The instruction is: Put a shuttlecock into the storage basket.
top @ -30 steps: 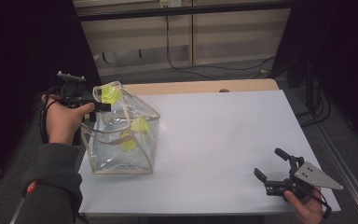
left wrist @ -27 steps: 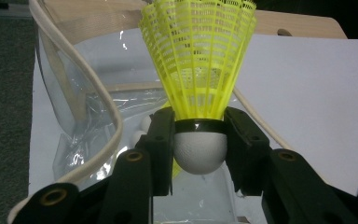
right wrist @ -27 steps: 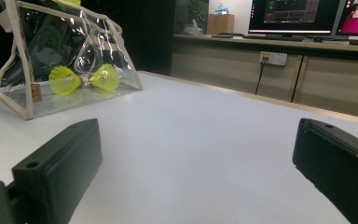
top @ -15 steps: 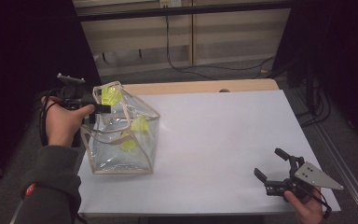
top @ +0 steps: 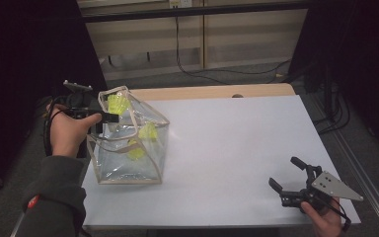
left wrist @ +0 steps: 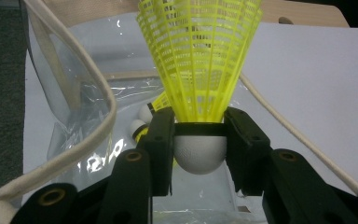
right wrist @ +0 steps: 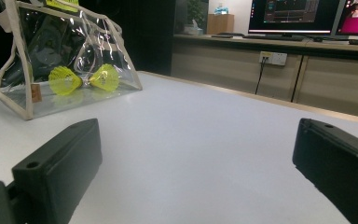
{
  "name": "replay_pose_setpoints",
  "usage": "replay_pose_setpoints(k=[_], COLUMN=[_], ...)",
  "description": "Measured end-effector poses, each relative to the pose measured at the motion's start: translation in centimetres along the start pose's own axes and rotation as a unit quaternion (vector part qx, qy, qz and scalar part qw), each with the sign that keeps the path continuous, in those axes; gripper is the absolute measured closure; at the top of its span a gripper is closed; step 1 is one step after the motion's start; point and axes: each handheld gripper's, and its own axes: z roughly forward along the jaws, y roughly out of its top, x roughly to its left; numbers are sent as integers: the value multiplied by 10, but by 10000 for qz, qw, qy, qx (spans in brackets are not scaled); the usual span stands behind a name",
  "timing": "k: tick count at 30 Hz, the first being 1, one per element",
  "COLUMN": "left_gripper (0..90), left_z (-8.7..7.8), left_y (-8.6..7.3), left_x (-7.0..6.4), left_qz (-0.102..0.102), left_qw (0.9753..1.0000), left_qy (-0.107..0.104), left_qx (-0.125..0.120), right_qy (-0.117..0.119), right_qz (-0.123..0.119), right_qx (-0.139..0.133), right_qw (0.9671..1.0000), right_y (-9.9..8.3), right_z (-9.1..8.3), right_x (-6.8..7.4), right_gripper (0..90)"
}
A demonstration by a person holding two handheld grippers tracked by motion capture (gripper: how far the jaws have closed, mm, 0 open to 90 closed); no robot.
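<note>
The left gripper (left wrist: 199,140) pinches the light yellow plastic shuttlecock (left wrist: 200,60) by its hard white round tip, the best spot, over the soft clear bag (top: 128,143), while the right gripper (top: 290,178) waits wide open.

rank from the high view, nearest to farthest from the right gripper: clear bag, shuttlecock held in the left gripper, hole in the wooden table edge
1. Clear bag, left side of table.
2. Hole, far edge; too close to call with the bag.
3. Held shuttlecock, at the bag's top, far left.
</note>
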Motion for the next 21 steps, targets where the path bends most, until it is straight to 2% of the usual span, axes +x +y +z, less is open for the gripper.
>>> replay_pose_setpoints(k=[6, 9, 21], left_gripper=[634, 596, 536], left_z=[3, 4, -7], left_y=[-2, -2, 4], left_x=[-1, -3, -8], left_qz=[-51, 50, 125], left_qw=[10000, 10000, 9998], left_qy=[-47, 22, -162], left_qx=[18, 54, 46], right_qy=[4, -4, 2], right_qz=[3, 10, 12], right_qx=[0, -1, 8], right_qw=[10000, 10000, 10000], right_y=[0, 0, 0], right_z=[0, 0, 0], right_x=[0, 0, 0], right_gripper=[10, 10, 10])
